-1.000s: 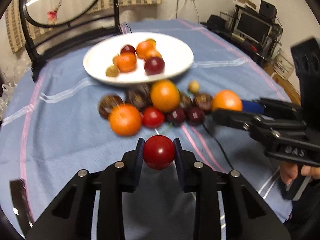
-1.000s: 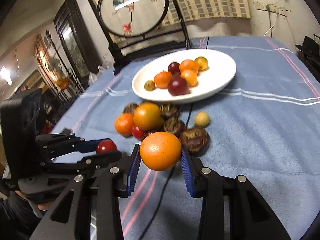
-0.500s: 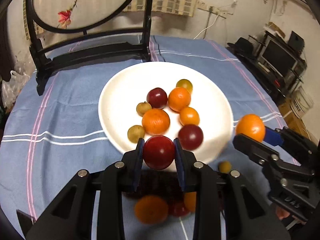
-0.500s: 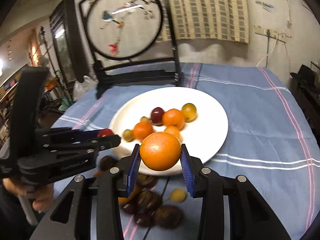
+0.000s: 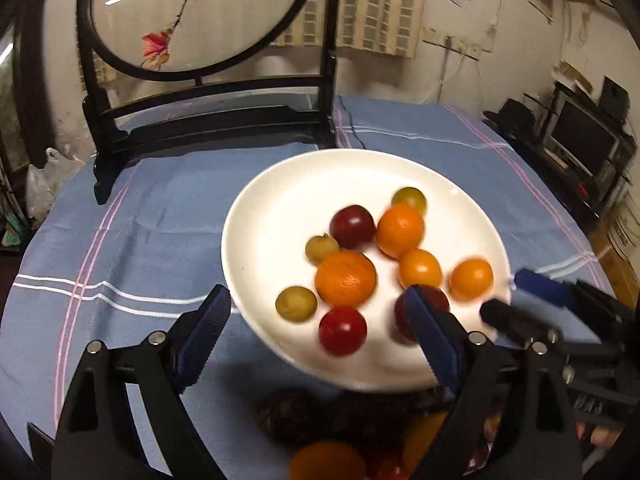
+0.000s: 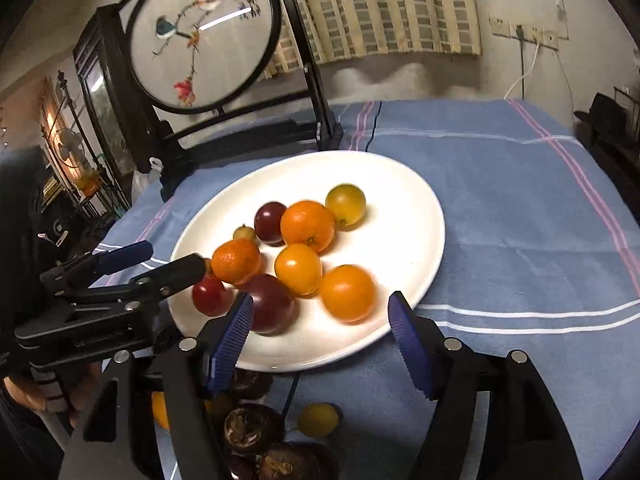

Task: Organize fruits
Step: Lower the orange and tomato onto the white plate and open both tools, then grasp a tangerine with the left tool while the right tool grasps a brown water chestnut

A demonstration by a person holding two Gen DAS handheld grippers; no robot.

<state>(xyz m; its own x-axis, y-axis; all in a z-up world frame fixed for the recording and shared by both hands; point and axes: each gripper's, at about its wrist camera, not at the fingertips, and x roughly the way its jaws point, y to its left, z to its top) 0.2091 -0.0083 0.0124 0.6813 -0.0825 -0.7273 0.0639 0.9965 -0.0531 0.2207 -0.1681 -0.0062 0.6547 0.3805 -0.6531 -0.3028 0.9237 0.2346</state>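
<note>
A white plate (image 5: 280,200) (image 6: 408,200) on the blue tablecloth holds several oranges, dark red fruits and small yellow-green fruits. A red fruit (image 5: 342,330) (image 6: 210,295) lies at the plate's near edge, between my left gripper's (image 5: 318,326) open fingers. An orange (image 6: 347,293) (image 5: 471,279) lies on the plate just ahead of my right gripper (image 6: 320,332), which is open and empty. Both grippers hover at the plate's near rim.
More fruit lies on the cloth below the plate: dark brown fruits (image 6: 248,430), an orange (image 5: 328,462), a small yellow fruit (image 6: 318,420). A black framed round screen (image 5: 200,20) stands behind the plate. A dark cable (image 6: 290,394) runs under the plate.
Both grippers opened. The red fruit dropped from my left gripper onto the plate, and the orange dropped from my right gripper onto the plate. Both grippers moved closer over the plate.
</note>
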